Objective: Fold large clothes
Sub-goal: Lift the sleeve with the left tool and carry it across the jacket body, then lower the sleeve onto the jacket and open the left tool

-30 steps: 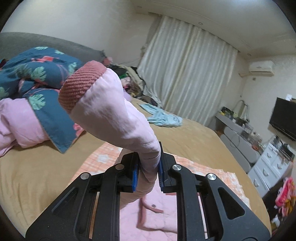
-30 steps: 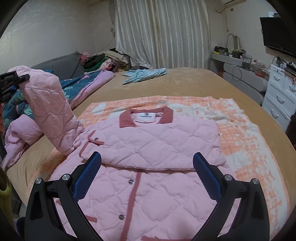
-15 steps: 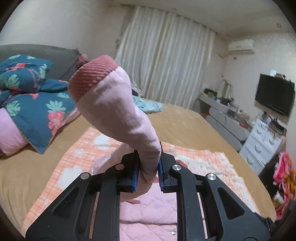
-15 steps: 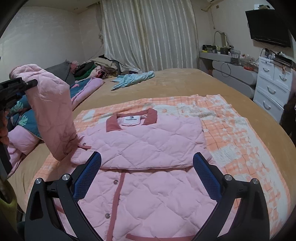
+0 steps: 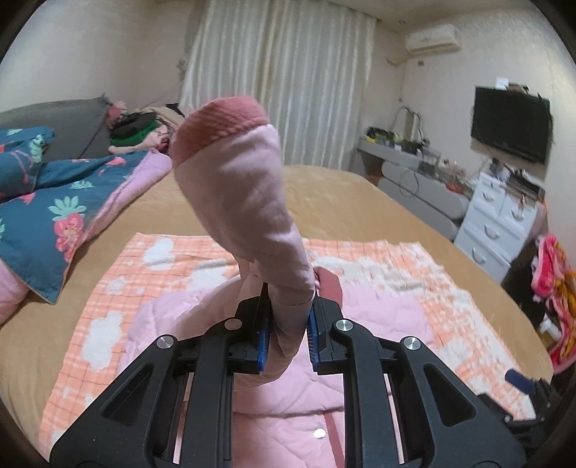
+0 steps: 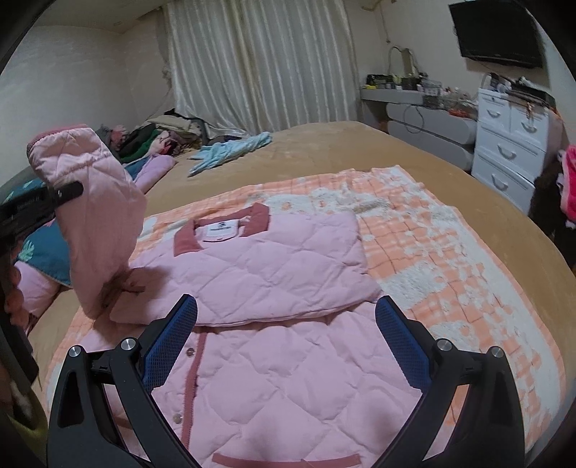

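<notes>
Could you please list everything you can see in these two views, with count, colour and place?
quilted jacket: one, pink with darker pink collar and trim, flat on the checked blanket.
sleeve: one, pink with ribbed darker cuff, lifted over the jacket.
checked blanket: one, orange and white, under the jacket.
bed cover: one, tan, beneath everything.
floral quilt: one, dark blue with pink lining, left side of the bed.
small garment: one, light blue, far part of the bed.
clothes pile: mixed colours, by the curtain.
curtain: cream, back wall.
drawer unit: one, white, right.
television: one, black, on the wall.
air conditioner: one, white, high.
left gripper: black, blue pads, shut on the sleeve.
right gripper: black, blue pads, open above the jacket.
</notes>
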Motion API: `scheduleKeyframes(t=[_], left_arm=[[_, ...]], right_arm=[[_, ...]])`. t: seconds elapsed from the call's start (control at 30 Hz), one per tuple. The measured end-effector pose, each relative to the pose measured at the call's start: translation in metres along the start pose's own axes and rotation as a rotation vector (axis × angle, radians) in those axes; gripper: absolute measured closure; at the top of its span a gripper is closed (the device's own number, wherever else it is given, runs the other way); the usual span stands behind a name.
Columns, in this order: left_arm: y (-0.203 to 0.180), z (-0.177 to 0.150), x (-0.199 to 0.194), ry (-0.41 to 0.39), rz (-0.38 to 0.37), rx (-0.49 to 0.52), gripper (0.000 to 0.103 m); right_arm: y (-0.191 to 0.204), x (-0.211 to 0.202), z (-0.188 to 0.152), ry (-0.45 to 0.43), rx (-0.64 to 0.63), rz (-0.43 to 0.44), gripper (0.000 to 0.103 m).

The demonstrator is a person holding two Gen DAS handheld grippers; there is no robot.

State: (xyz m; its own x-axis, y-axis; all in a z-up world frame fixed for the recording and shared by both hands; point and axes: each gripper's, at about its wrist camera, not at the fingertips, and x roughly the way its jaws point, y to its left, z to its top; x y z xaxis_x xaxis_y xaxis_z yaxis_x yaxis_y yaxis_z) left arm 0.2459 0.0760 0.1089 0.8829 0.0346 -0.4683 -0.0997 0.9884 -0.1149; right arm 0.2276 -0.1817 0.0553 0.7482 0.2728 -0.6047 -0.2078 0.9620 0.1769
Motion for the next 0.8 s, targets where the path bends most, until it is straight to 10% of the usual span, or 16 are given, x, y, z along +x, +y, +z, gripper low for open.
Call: scheduleKeyframes(t=[0.8], left_arm=[[-0.081, -0.090, 0.083, 0.214, -0.016, 0.317, 0.087]], right_arm=[[-0.067, 0.017, -0.011, 0.032, 0.187, -0.063, 0.004]])
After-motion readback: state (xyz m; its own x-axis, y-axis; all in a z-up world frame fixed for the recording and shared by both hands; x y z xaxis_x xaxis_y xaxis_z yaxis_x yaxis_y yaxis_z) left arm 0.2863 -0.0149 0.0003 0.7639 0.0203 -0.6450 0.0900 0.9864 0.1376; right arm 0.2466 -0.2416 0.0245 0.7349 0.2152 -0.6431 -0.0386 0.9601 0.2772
